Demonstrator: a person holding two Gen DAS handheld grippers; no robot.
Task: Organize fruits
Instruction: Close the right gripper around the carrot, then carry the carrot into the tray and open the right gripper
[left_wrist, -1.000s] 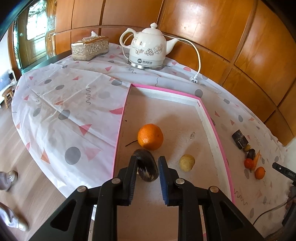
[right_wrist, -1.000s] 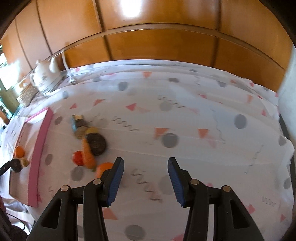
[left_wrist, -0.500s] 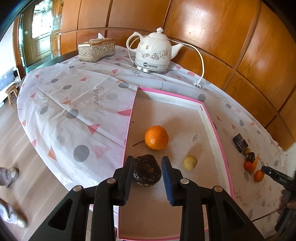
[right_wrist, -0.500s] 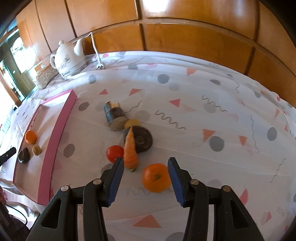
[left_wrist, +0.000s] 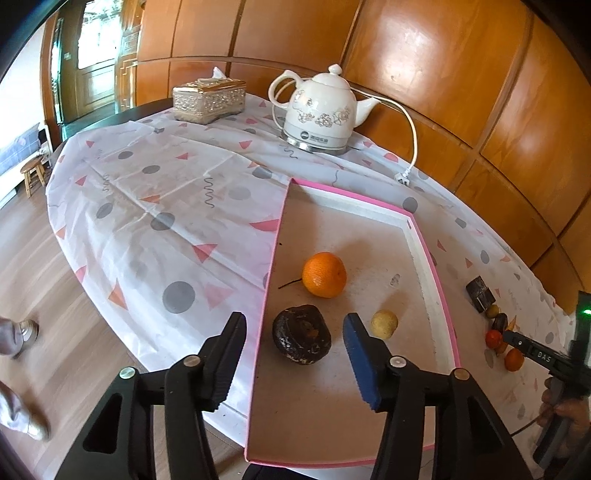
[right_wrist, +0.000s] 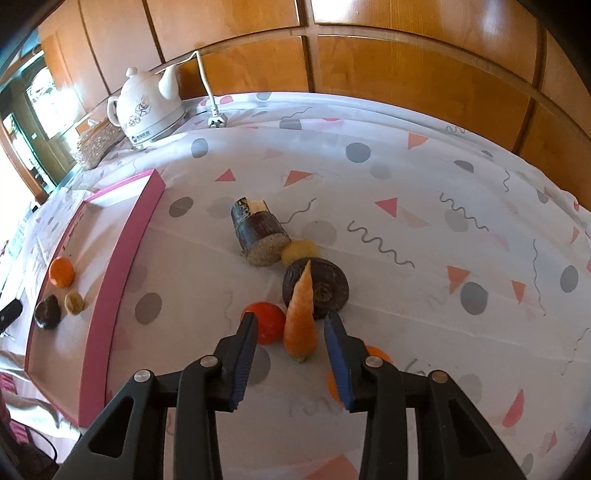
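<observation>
Wood-panelled room — patterned tablecloth (left_wrist: 155, 206), pink tray (left_wrist: 271, 254).

White floral kettle (left_wrist: 320, 114) on its base, corded plug (left_wrist: 402, 178), gold tissue box (left_wrist: 209, 99) — patterned tablecloth (left_wrist: 155, 206), wood-panelled wall (left_wrist: 461, 66).

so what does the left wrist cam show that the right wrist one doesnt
Only the left wrist view shows the open left gripper above the dark fruit, plus the floor. Only the right shows the open right gripper around the carrot, with the red tomato alongside. Both show the pink tray, the orange and the kettle.
</observation>
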